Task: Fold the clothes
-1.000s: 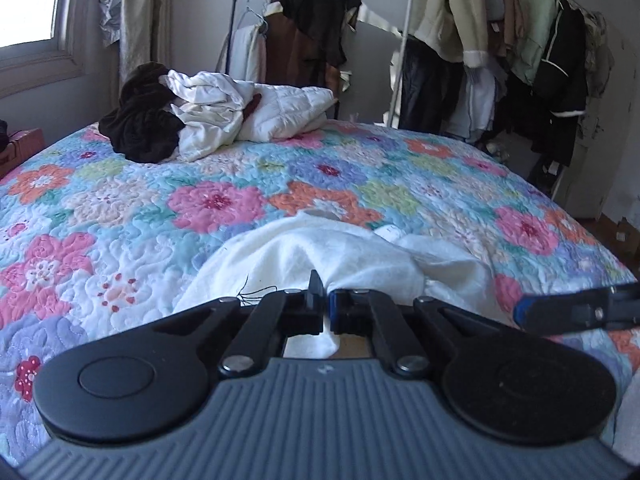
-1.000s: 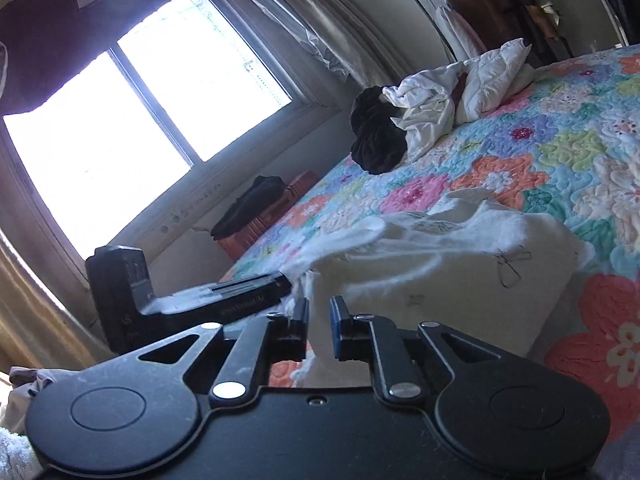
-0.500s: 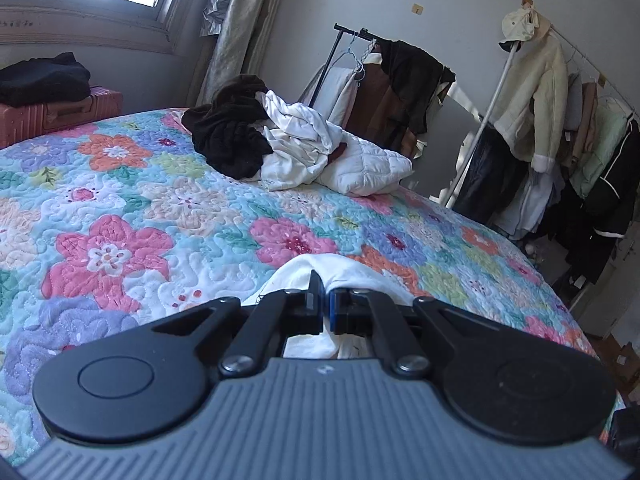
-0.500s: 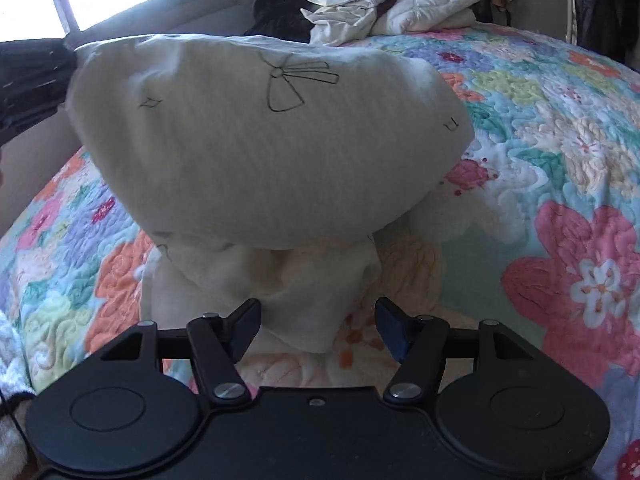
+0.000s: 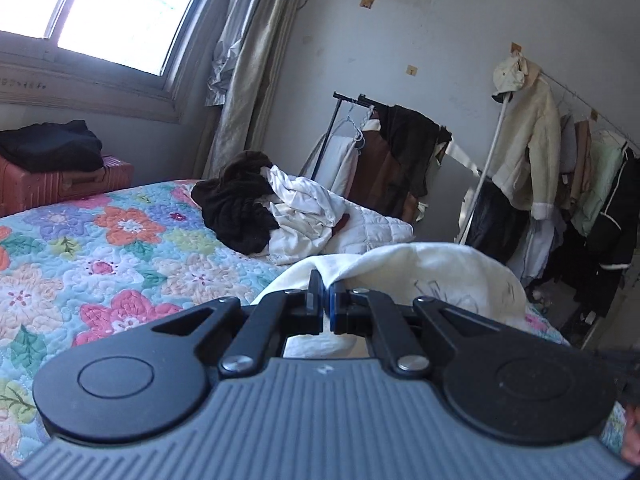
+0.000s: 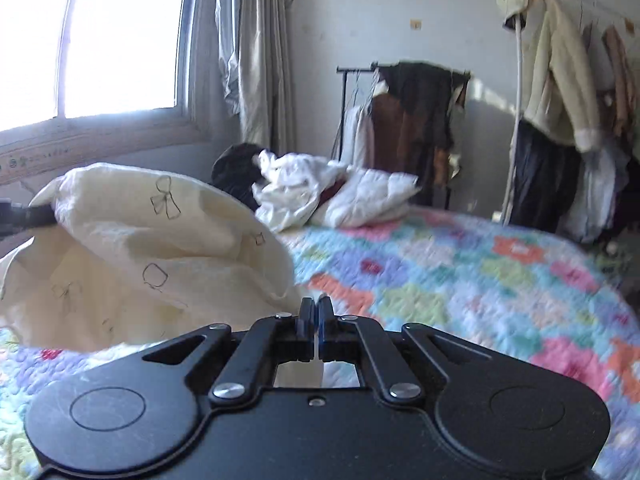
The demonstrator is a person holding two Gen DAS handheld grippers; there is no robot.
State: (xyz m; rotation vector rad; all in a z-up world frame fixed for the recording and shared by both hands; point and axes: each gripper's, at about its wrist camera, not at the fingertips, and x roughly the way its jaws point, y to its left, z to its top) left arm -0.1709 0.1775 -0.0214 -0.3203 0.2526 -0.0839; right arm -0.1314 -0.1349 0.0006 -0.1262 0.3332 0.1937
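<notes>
A cream garment printed with small black bows hangs lifted above the floral quilt. My left gripper is shut on its upper edge, the cloth draping away to the right. In the right wrist view the same garment sags at the left, its far corner pinched by the left gripper. My right gripper is shut on a thin lower edge of the garment, with a strip of cloth showing between the pads.
A heap of dark brown and white clothes lies at the far side of the bed. Behind it stand a clothes rack and a rail of hanging coats. A pink suitcase sits under the window.
The right gripper opened wide below the hanging garment, then shut on its edge. Both hands rose and turned towards the window wall. The garment came up off the quilt.
</notes>
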